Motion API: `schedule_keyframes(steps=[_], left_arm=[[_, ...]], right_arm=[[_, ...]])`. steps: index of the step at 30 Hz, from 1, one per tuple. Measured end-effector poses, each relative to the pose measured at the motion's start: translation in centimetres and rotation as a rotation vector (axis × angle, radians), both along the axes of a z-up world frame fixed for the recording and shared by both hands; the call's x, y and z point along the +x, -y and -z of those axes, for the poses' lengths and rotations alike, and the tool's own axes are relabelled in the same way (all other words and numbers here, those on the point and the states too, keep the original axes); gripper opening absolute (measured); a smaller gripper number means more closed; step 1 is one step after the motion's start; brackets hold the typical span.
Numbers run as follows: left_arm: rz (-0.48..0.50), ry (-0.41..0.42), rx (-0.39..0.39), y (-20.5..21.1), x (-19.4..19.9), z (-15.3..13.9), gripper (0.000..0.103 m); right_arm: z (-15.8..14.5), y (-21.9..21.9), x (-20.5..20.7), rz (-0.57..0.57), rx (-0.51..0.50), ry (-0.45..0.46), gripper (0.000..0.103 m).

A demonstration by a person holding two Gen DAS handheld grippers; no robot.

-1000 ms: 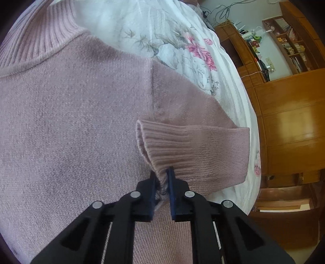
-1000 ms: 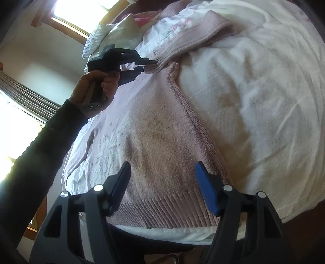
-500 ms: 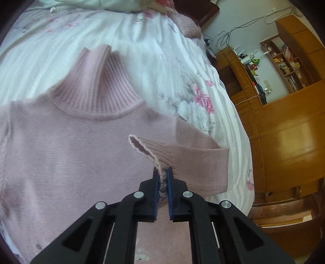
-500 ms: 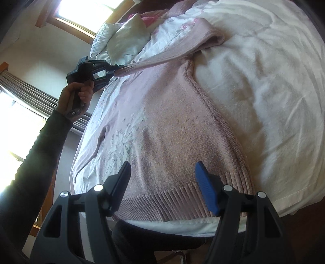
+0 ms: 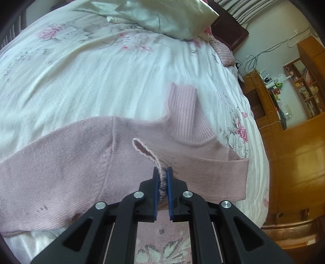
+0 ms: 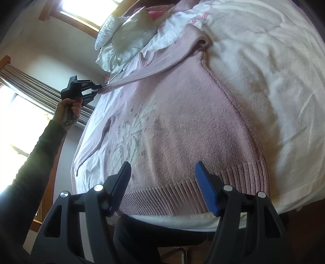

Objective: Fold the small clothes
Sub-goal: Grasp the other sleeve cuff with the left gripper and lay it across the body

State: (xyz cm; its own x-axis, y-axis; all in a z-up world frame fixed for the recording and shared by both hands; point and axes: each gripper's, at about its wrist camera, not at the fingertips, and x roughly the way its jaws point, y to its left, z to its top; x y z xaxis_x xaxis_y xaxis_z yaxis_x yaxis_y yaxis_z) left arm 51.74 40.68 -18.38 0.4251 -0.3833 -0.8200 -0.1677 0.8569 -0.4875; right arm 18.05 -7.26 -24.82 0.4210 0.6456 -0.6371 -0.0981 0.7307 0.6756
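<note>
A pink knit sweater (image 6: pixel 182 126) with a pale flower pattern lies flat on the bed, ribbed hem nearest the right wrist camera. My left gripper (image 5: pixel 162 172) is shut on the ribbed cuff (image 5: pixel 150 156) of one sleeve, which is stretched across the chest toward the bed's left side; the turtleneck collar (image 5: pixel 182 113) lies beyond it. The right wrist view shows that left gripper (image 6: pixel 97 89) held by a hand, the sleeve (image 6: pixel 146 73) taut. My right gripper (image 6: pixel 162 178) hangs open above the hem (image 6: pixel 182 201), holding nothing.
The bed has a white floral cover (image 5: pixel 91 77) with pillows (image 5: pixel 162 18) at its head. Wooden cabinets and shelves (image 5: pixel 294 132) stand beside the bed. A window with curtains (image 6: pixel 30 85) is on the other side. A person's dark sleeve (image 6: pixel 30 162) reaches in from the left.
My left gripper has pulled the sleeve cuff up and across the sweater, away from the folded shoulder. The right gripper stayed open over the hem, backing off slightly.
</note>
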Motion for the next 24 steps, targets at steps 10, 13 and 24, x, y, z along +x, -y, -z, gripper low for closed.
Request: schedule_keyframes(steps=[10,13,24], left_arm=[[-0.046,-0.022,0.001,-3.6,-0.9,1.4,0.007],[-0.056,-0.042,0.005,-4.4,-1.2,2.4,0.007],[-0.113,-0.141,0.099,-5.8,-1.1,8.0,0.013]], right_arm=[[0.0,-0.5,-0.1,-0.011,-0.004,0.000,0.066],[0.2,-0.8,0.0,-0.012,-0.002,-0.008,0.066],[0.7,-1.6,0.5,-0.025,-0.002,-0.023,0.066]])
